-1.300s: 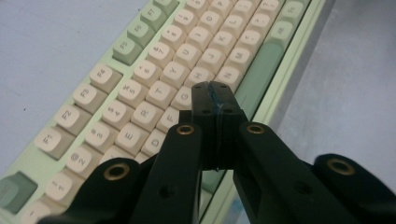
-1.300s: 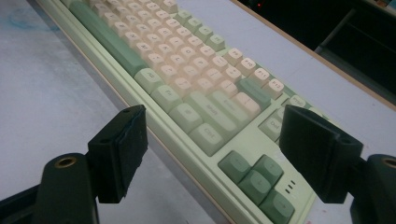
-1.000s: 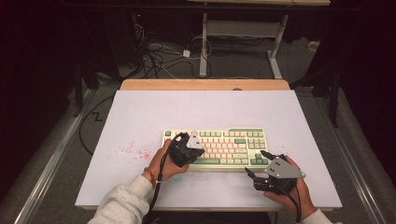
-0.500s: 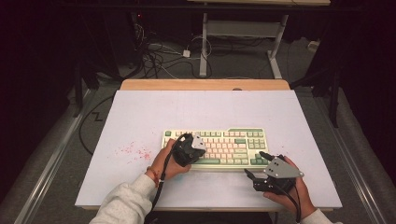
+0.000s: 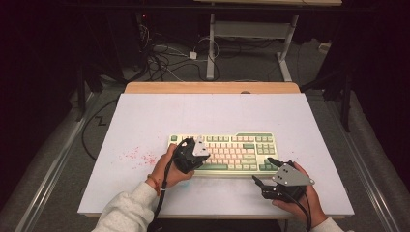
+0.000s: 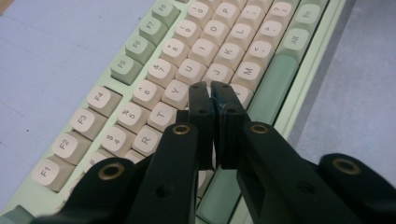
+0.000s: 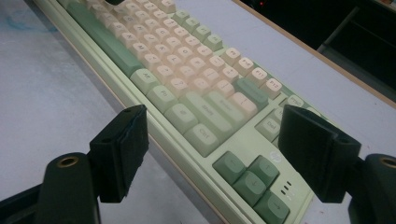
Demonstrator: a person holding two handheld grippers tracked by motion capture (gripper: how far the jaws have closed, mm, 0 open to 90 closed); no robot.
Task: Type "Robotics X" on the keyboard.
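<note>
A cream and green keyboard (image 5: 237, 151) lies across the middle of the white table (image 5: 212, 116). My left gripper (image 5: 196, 153) is held over its left half. In the left gripper view its jaws are shut together with nothing between them, and the left gripper (image 6: 212, 93) hangs low over the letter keys of the keyboard (image 6: 163, 60). Whether the tips touch a key I cannot tell. My right gripper (image 5: 265, 171) rests by the keyboard's near right corner. In the right gripper view the right gripper (image 7: 219, 149) stands wide open and empty, with the keyboard (image 7: 187, 70) running away from it.
Faint red marks (image 5: 140, 154) stain the table left of the keyboard. A wooden strip (image 5: 212, 87) edges the far side. Cables (image 5: 164, 53) and a desk frame (image 5: 251, 34) stand on the floor beyond. Bare table lies behind the keyboard.
</note>
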